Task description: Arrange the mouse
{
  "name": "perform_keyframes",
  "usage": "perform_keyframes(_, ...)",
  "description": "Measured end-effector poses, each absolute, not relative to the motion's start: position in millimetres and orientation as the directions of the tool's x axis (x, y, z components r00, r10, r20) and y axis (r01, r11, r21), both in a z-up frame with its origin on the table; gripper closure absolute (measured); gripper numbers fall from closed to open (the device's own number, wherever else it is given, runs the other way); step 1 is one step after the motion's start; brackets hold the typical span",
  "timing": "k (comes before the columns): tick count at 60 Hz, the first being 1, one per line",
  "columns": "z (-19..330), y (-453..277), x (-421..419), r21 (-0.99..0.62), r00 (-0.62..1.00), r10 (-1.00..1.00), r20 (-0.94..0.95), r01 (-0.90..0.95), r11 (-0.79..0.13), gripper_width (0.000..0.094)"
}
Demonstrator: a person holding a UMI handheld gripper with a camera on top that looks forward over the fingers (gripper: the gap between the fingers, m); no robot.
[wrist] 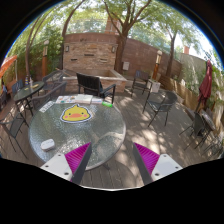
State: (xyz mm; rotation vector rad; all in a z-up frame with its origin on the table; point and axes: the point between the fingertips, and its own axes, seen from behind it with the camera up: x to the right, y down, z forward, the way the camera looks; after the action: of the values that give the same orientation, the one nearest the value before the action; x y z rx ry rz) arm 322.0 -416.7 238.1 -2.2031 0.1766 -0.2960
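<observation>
Gripper wide open, nothing held, fingers with magenta pads hanging over patio paving. Round glass table ahead-left of the fingers, carrying a yellow duck-shaped mouse pad. Small white object, possibly the mouse, at table's near-left edge; can't confirm. Black chairs beyond; brick wall behind.

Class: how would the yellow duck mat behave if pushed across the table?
Mat lies flat and thin: probably floppy and light. On the glassy table it may slide easily. Gripper jaws open, short of it.
</observation>
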Motion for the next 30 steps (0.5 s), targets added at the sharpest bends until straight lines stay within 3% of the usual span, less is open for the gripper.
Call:
perform_keyframes(7,229,-422,323,-0.786,0.957,-0.240,0.166,-0.018,-0.618,0.0084)
perform_keyframes(19,185,-440,294,-0.759,0.957,-0.235,0.171,-0.024,-0.651,0.0082)
perform_keyframes(20,194,-434,290,-0.753,0.958,-0.231,0.171,-0.024,-0.658,0.0084)
perform_keyframes(30,133,-443,199,-0.742,0.982,-0.159,0.106,-0.028,-0.670,0.0079)
